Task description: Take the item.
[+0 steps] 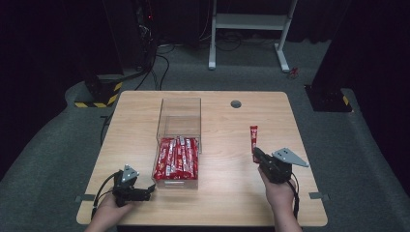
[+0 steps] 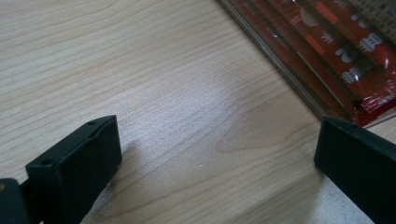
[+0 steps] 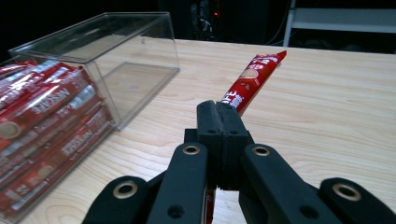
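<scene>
**Right gripper view: sachet in clamped tool**

Item: long red foil coffee sachet [image 3: 252, 79], clamped at its near end by the right tool [image 3: 223, 112], jaws pressed together on it, far end lifted off the light wooden table [image 3: 336, 107], toward the table's right edge. Clear plastic rectangular box [image 1: 178, 145], table centre, holds matching red sachets [image 1: 176, 158]. Left tool [image 1: 145, 192], near-left corner, jaws wide apart, nothing between them.

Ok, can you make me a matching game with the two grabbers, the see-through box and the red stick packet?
Things:
1. left gripper
2. right gripper
3. clear box
4. single red packet

States:
A. pinched at one end, sticking out over the table
B. jaws wide apart over bare wood
C. jaws shut tight
D. half full of red packets, far half bare

Pairs: 1-B, 2-C, 3-D, 4-A
</scene>
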A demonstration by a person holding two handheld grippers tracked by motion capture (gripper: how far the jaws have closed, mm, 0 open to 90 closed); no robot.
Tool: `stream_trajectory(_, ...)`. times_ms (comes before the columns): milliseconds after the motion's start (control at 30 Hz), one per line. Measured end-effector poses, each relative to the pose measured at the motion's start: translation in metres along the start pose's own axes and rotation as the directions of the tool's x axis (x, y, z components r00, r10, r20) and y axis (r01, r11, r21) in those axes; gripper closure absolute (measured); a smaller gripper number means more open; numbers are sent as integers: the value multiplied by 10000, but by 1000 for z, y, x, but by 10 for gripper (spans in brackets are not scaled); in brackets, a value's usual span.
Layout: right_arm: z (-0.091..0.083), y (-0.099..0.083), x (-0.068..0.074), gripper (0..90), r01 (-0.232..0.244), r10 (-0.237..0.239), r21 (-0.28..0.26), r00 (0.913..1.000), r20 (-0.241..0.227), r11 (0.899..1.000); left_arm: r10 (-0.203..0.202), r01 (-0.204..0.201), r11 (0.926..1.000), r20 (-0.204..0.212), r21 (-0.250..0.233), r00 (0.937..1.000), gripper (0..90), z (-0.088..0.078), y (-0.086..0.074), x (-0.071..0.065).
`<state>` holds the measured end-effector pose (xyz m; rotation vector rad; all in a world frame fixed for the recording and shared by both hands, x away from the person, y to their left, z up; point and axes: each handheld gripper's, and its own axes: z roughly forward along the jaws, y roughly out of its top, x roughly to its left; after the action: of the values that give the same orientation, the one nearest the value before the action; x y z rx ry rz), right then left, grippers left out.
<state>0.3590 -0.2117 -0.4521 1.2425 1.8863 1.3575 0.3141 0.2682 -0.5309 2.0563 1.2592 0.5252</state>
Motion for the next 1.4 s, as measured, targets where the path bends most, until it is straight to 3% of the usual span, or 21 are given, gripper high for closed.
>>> stream_trajectory(567,12,-17,-24,900,-361,315,727,9975,631,9967,0,0,10000,0,0,10000,10,0,0,0)
stream_trajectory(767,19,-27,-34,899,-596,500,1162,9952,840,9914,2,-2,10000,1,0,10000,10,0,0,0)
stream_trajectory(1400,31,-41,-46,897,-802,556,1996,9905,1258,9766,19,-19,10000,15,11,10000,10,0,0,0)
